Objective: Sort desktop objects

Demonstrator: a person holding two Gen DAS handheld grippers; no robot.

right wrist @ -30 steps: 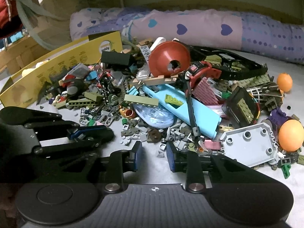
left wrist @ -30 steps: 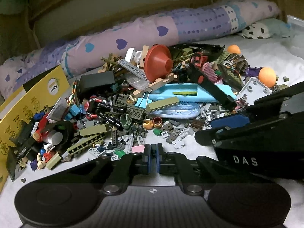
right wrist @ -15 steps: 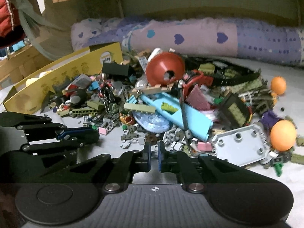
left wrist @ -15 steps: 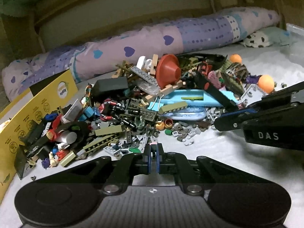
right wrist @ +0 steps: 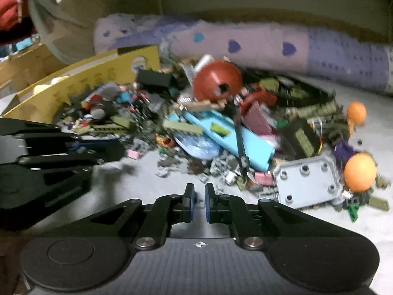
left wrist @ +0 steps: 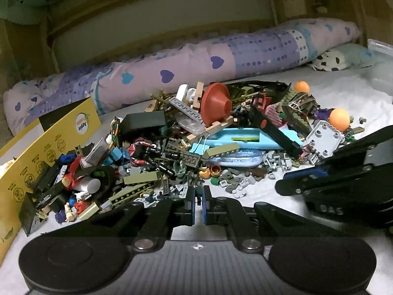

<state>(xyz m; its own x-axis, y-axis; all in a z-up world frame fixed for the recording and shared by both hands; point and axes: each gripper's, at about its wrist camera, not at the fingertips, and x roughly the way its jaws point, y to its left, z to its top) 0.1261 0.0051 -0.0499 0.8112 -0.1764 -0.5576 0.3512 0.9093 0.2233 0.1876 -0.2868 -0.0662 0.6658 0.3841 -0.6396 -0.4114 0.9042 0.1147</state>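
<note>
A heap of small toy bricks and odd parts (left wrist: 186, 147) lies on a white sheet. In it are a red-brown funnel (left wrist: 216, 103), a light blue tray piece (left wrist: 245, 137), a grey studded plate (left wrist: 324, 142) and two orange balls (left wrist: 339, 119). My left gripper (left wrist: 198, 204) is near the heap's front edge, its jaws a narrow gap apart, with nothing seen between them. My right gripper (right wrist: 199, 202) is also held at a narrow gap, empty, in front of the heap (right wrist: 221, 127). Each gripper shows in the other's view.
A yellow cardboard box (left wrist: 46, 142) stands at the left of the heap. A long purple bolster with hearts (left wrist: 196, 66) lies behind it. A spotted cushion (left wrist: 331, 59) is at the far right. White sheet (left wrist: 356, 93) spreads to the right.
Both grippers pulled back and up from the heap. The right gripper closed from open to a narrow gap; the left opened slightly. The right view is now motion-blurred.
</note>
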